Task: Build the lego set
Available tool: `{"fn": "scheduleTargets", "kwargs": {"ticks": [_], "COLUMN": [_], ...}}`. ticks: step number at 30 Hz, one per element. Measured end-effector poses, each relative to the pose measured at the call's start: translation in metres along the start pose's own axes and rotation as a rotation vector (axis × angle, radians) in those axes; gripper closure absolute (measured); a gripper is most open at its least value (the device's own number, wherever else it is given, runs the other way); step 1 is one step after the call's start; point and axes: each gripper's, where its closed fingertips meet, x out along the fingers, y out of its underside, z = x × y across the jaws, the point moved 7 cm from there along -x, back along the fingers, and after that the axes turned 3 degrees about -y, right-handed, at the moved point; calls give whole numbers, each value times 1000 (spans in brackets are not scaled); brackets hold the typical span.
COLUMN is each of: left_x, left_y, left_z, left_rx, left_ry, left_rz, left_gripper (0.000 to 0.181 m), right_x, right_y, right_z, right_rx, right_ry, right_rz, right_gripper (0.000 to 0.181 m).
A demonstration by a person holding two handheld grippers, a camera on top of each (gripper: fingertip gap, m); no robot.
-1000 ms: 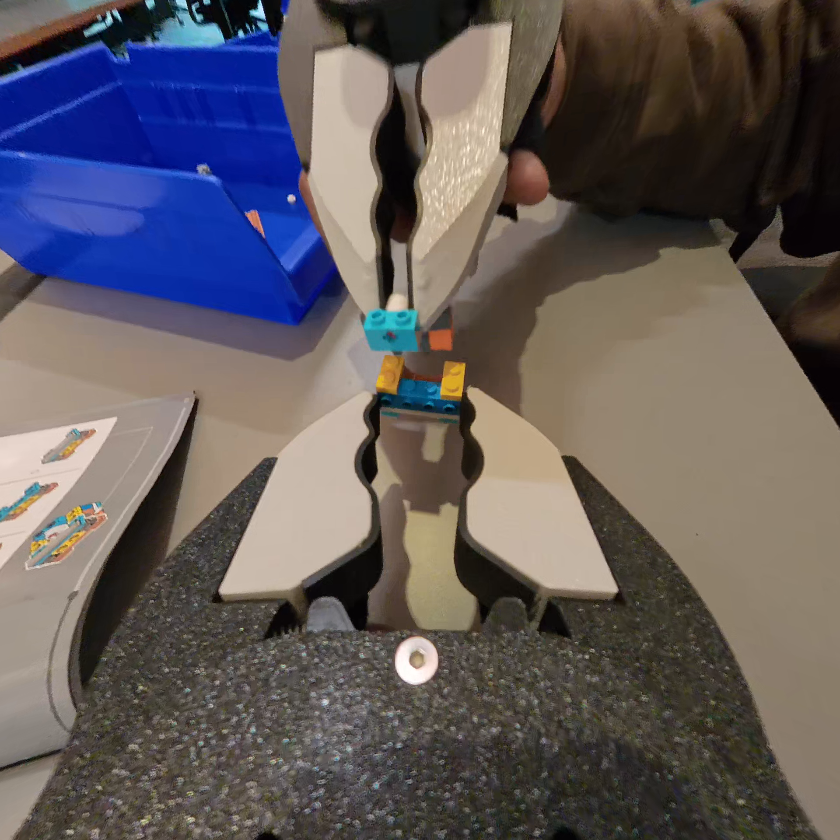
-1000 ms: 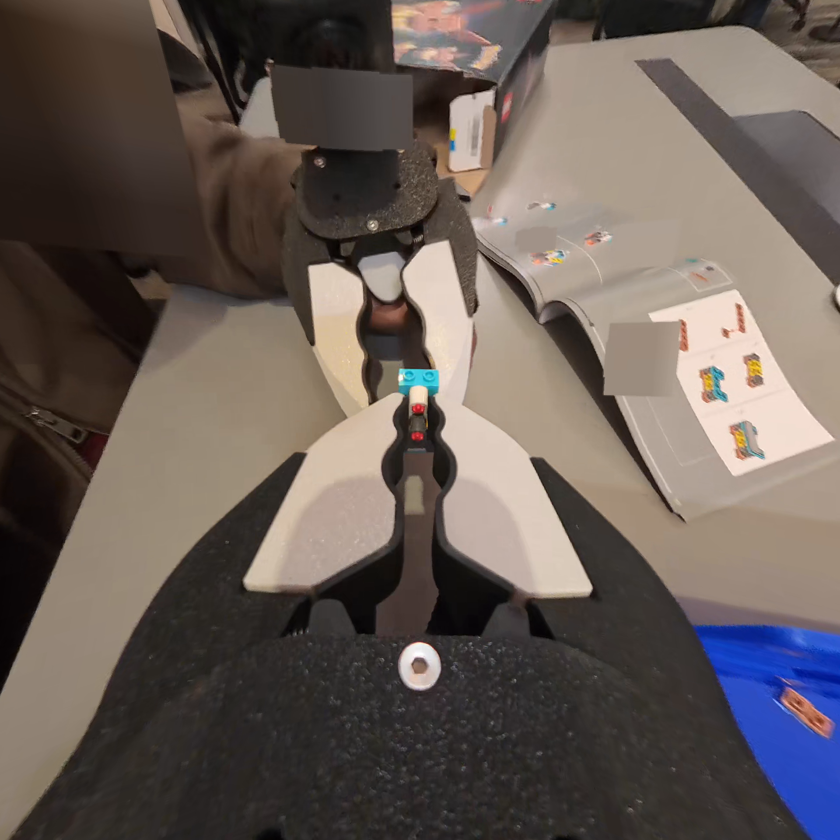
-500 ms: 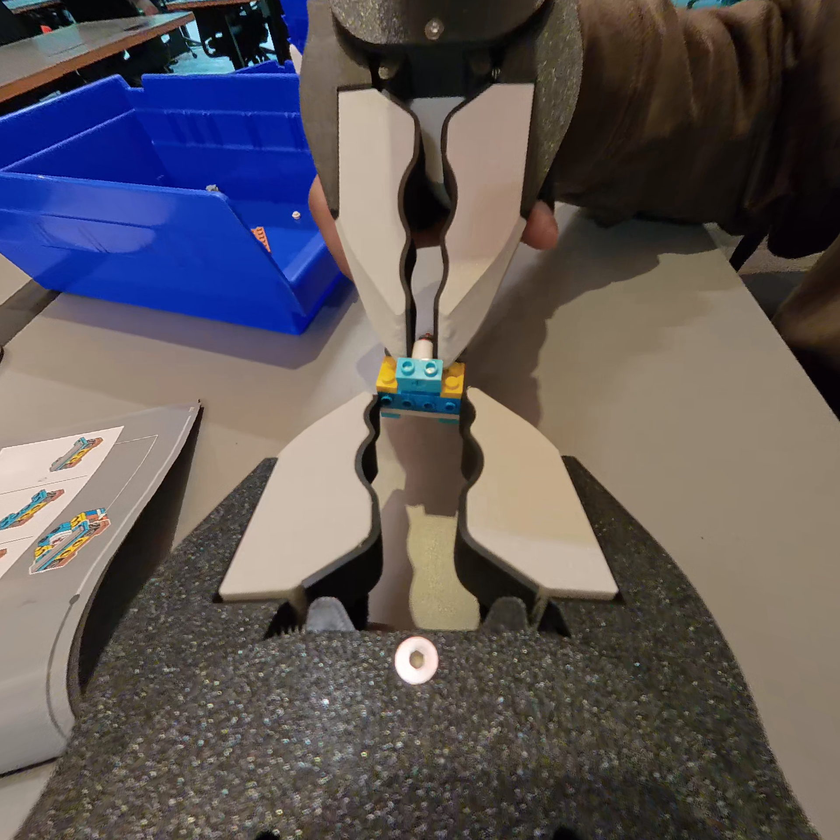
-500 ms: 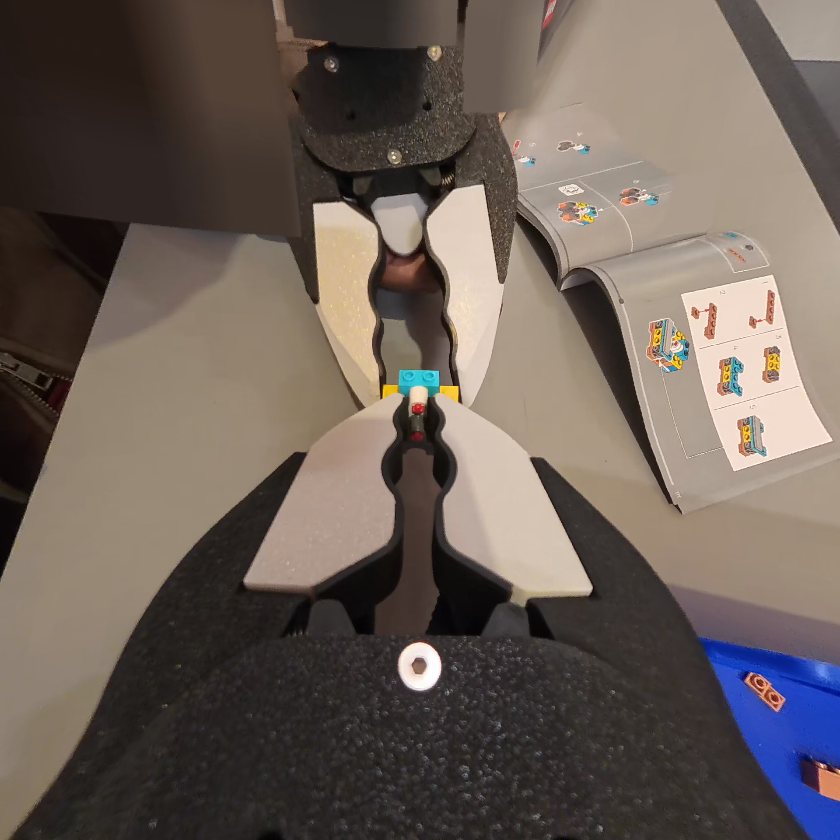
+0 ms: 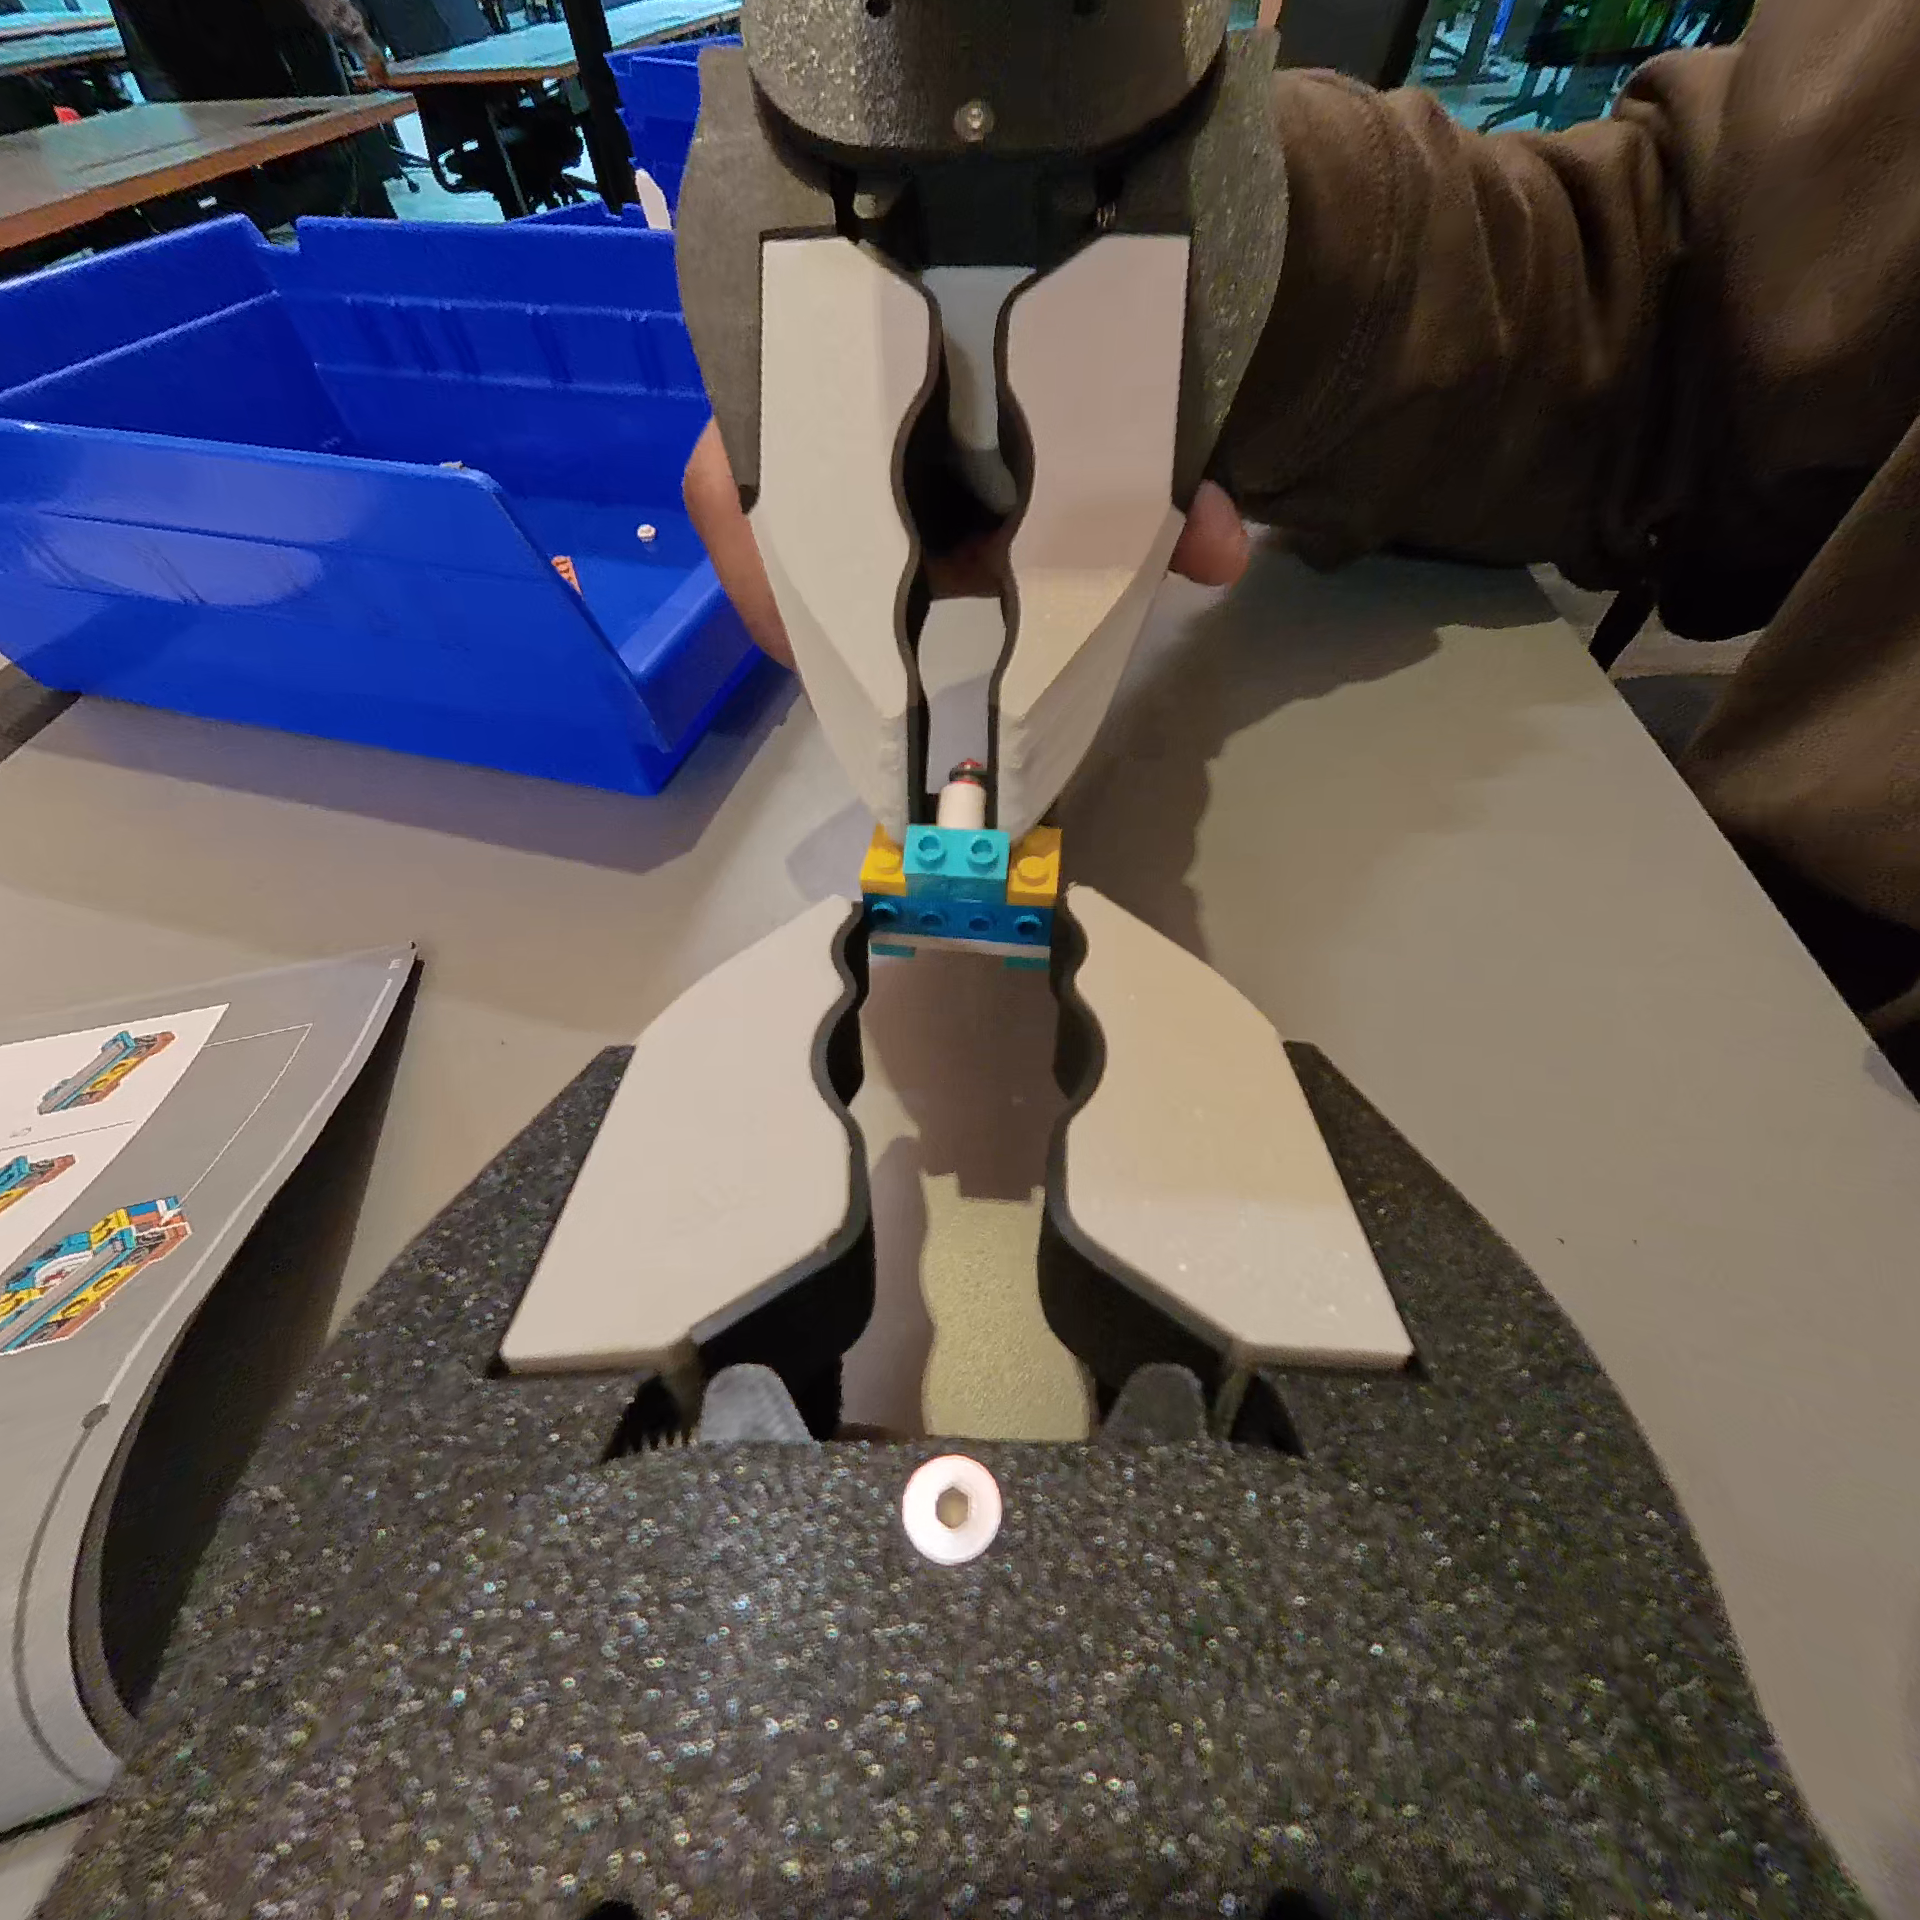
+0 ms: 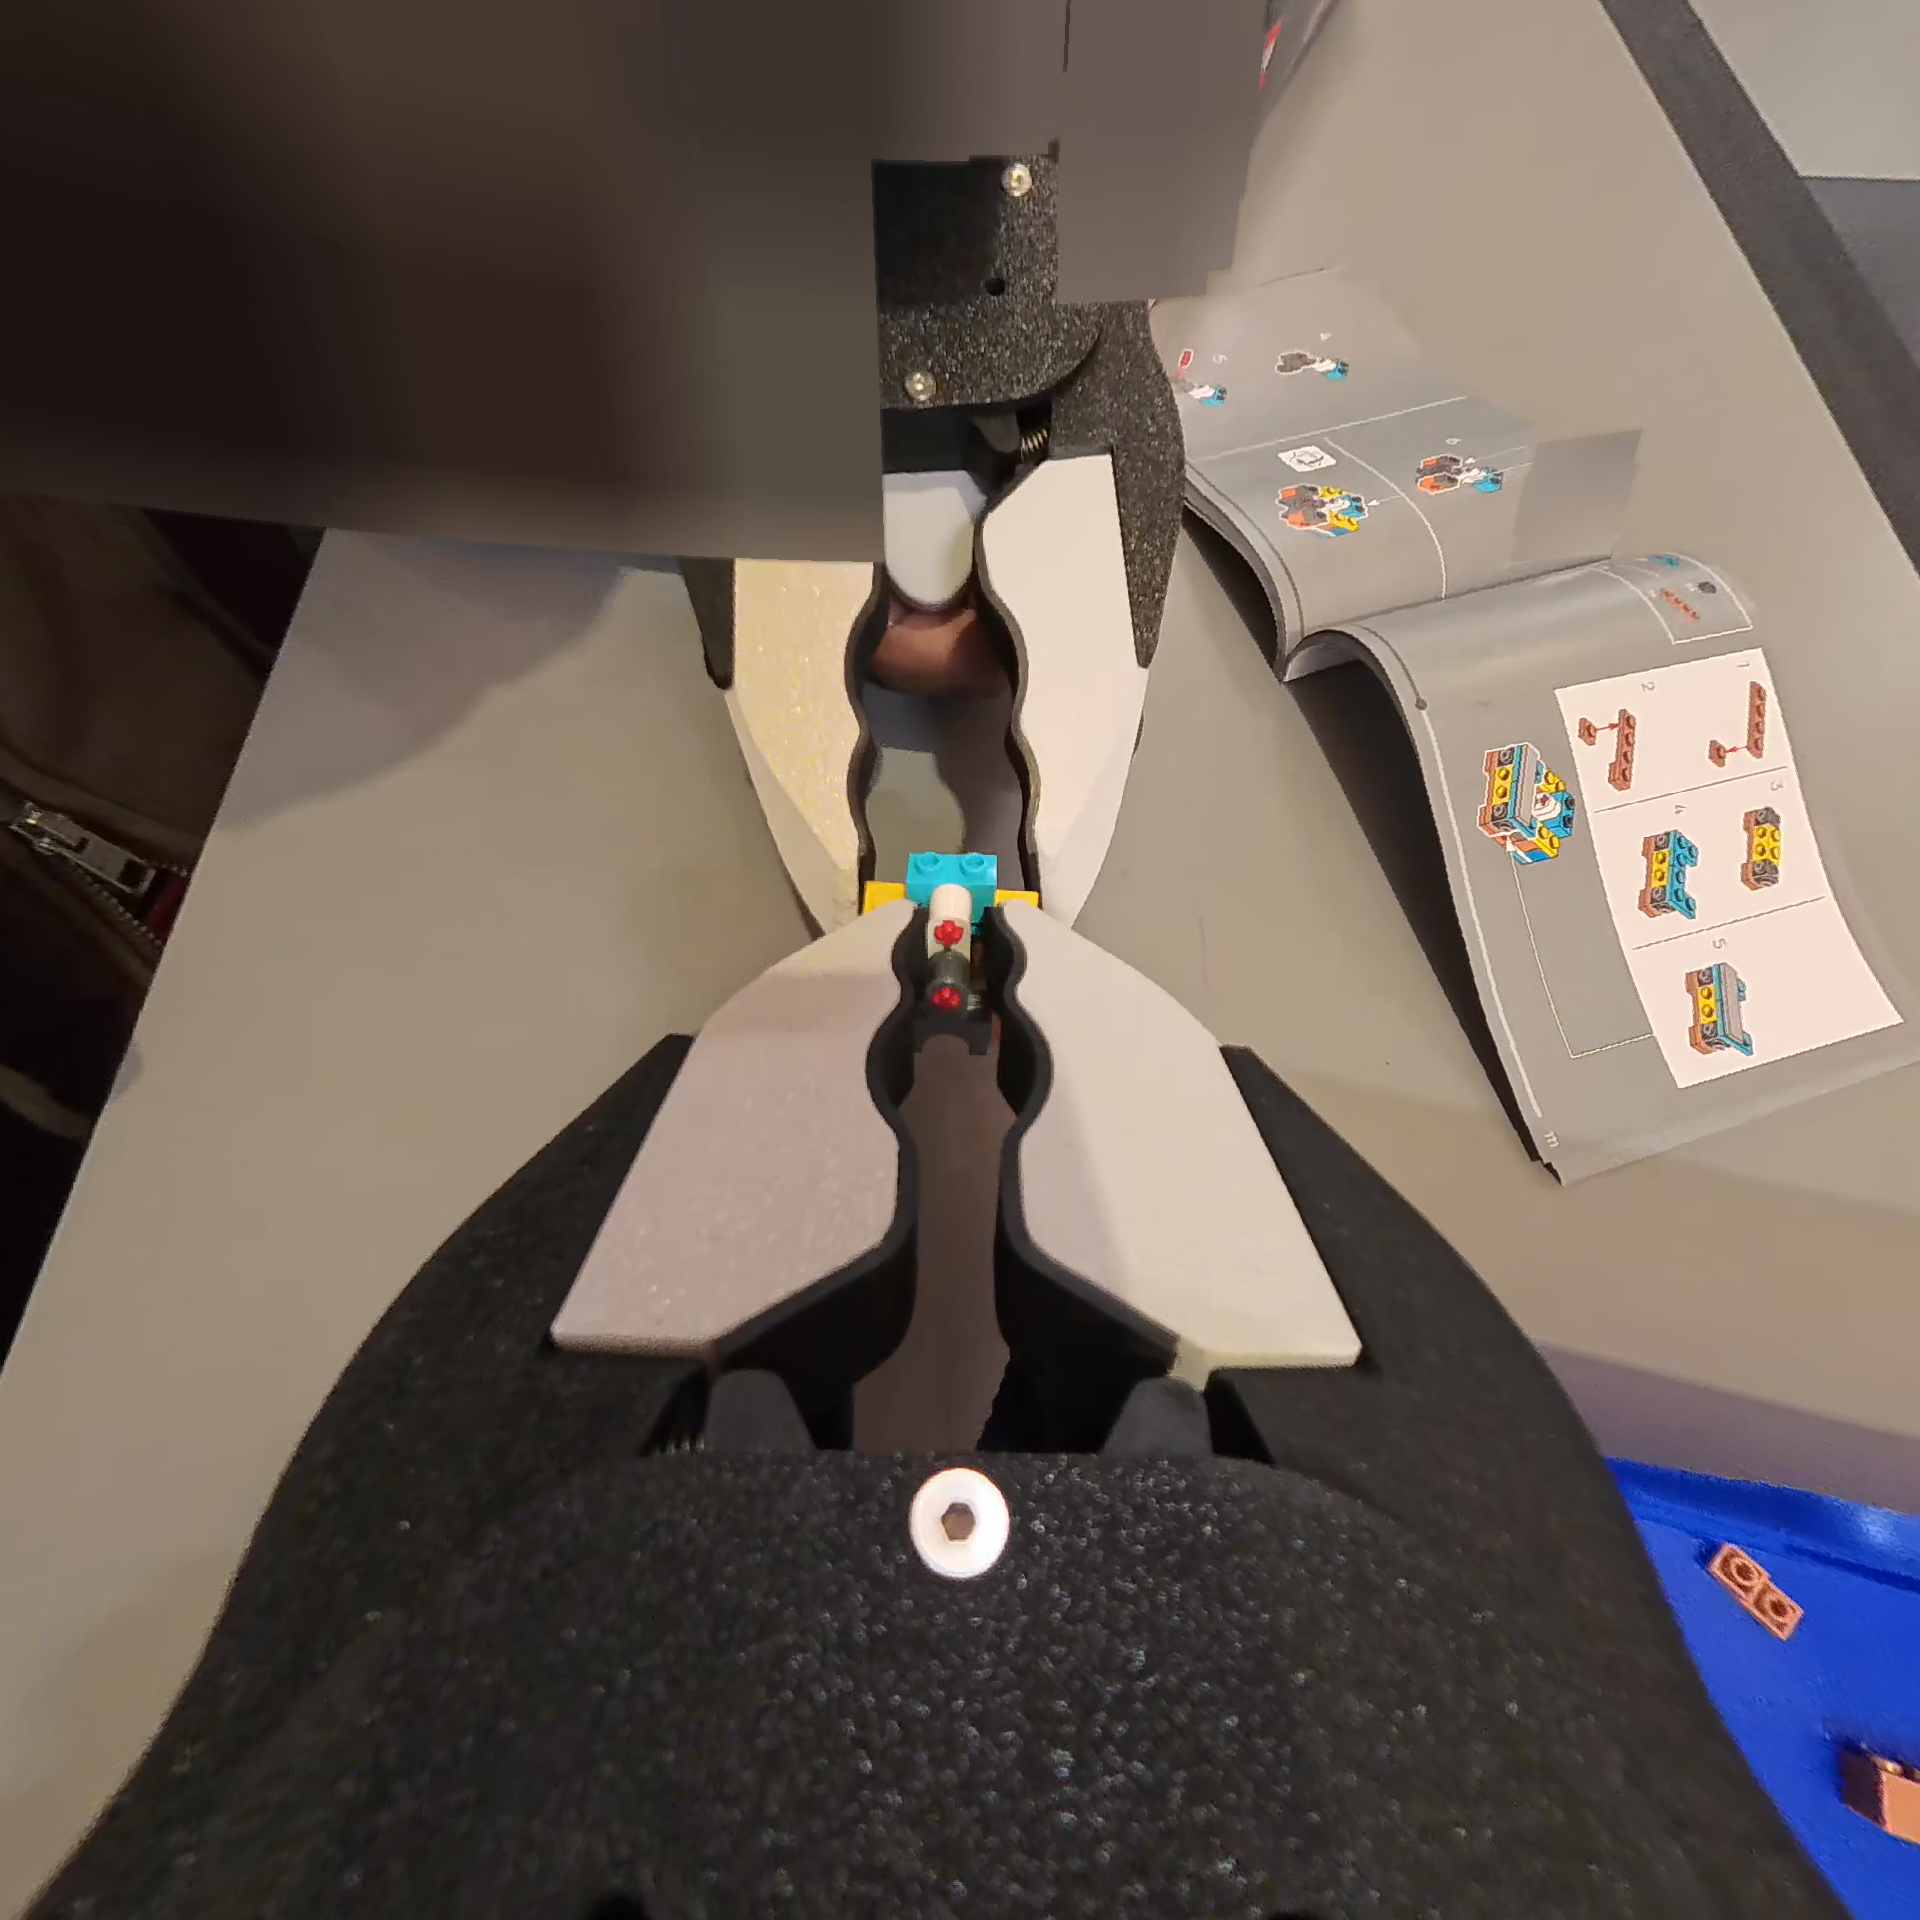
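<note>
Gripping the lego base (image 5: 958, 914) between the tips of my left gripper (image 5: 958, 925), I keep it just above the grey table (image 5: 1455, 935); the fingers are closed onto its two ends, one tip against each side of the blue row. That base has a blue studded layer with a yellow brick (image 5: 883, 864) at one end and another at the other end, and a paler plate underneath.

My right gripper (image 6: 958, 935) meets it head-on from the opposite side. Its fingers are pinched on a small sub-assembly: a white cylinder (image 6: 948, 914) with red pins and a dark piece behind it, fronted by a teal brick (image 5: 956, 862). The teal brick sits down between the two yellow bricks, on top of the blue row; whether it is fully seated I cannot tell.

In the left wrist view, a hand (image 5: 1205, 530) wraps the right gripper's body. A blue bin (image 5: 343, 582) stands on the table beyond my left fingers with a few loose pieces inside, and brown bricks (image 6: 1756, 1590) lie in its corner in the right wrist view. An instruction booklet (image 6: 1558, 790) lies open on the table beside both grippers.
</note>
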Motion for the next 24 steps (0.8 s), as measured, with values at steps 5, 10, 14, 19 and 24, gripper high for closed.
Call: {"fn": "scheduleTargets", "kwargs": {"ticks": [5,10,14,19,24], "left_x": [0,-1,-3,-3,-3], "left_y": [0,-1,-2,-2,-2], "left_z": [0,0,0,0,0], "left_rx": [-19,-30,-45,-47,-51], "left_ry": [16,30,36,40,40], "left_rz": [-19,-40,-60,-63,-68], "left_gripper": [148,148,148,148,148], "right_x": [-1,-3,-5,-5,-7], "right_y": [0,-1,-2,-2,-3], "right_z": [-1,-1,-1,0,0], "right_rx": [12,17,19,17,11], "right_ry": [-11,-20,-21,-21,-22], "right_rz": [-18,-38,-55,-55,-59], "right_gripper": [170,168,168,169,169]}}
